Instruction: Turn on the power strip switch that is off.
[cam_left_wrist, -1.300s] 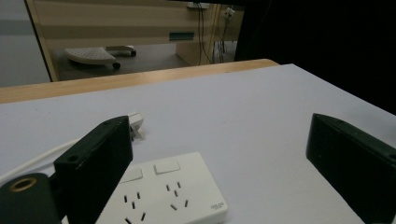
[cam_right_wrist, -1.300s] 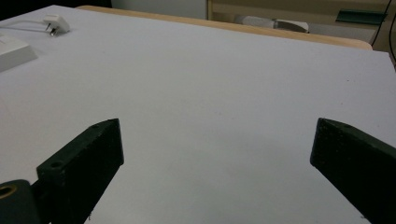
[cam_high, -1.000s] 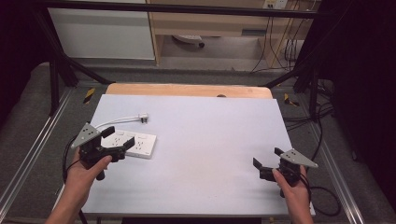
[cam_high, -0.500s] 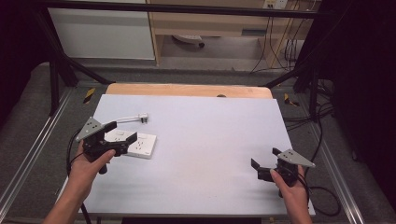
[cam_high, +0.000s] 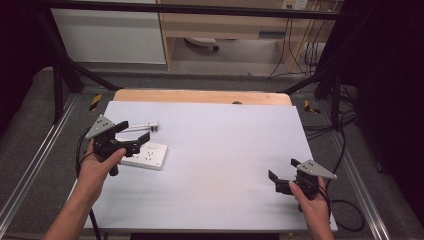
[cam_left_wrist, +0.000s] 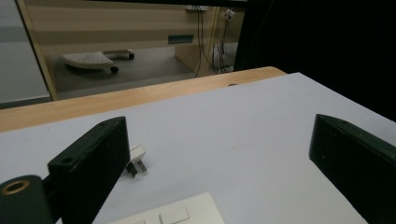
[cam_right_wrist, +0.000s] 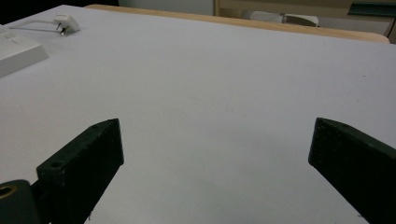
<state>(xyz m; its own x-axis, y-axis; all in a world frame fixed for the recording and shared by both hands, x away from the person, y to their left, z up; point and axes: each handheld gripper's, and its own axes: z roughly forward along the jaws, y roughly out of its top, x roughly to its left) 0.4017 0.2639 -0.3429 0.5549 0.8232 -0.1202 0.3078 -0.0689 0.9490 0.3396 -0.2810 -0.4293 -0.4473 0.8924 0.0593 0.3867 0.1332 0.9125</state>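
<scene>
A white socket block (cam_high: 146, 155) lies flat on the left part of the pale grey table (cam_high: 220, 150). Just beyond it lies a white plug (cam_high: 153, 125) on a thin white cable. My left gripper (cam_high: 134, 131) hovers open over the block's near left end, with nothing between its jaws. In the left gripper view the plug (cam_left_wrist: 137, 159) sits beside the left jaw, and the block's top (cam_left_wrist: 173, 215) lies low between the jaws of the gripper (cam_left_wrist: 219, 126). My right gripper (cam_high: 283, 170) is open and holds nothing near the front right corner. The right gripper view has the plug (cam_right_wrist: 65, 21) and block (cam_right_wrist: 18, 51) far off, beyond the gripper (cam_right_wrist: 215, 130).
A wooden strip (cam_high: 200, 96) runs along the table's far edge. Metal rails (cam_high: 35, 165) flank both sides. Cables (cam_high: 345, 205) trail off the right edge by my right hand. A white cabinet (cam_high: 110, 35) and a wheeled base (cam_high: 200, 42) stand on the floor beyond.
My left gripper has lifted and moved away from the person, from the front left to over the socket block. The right gripper has barely shifted.
</scene>
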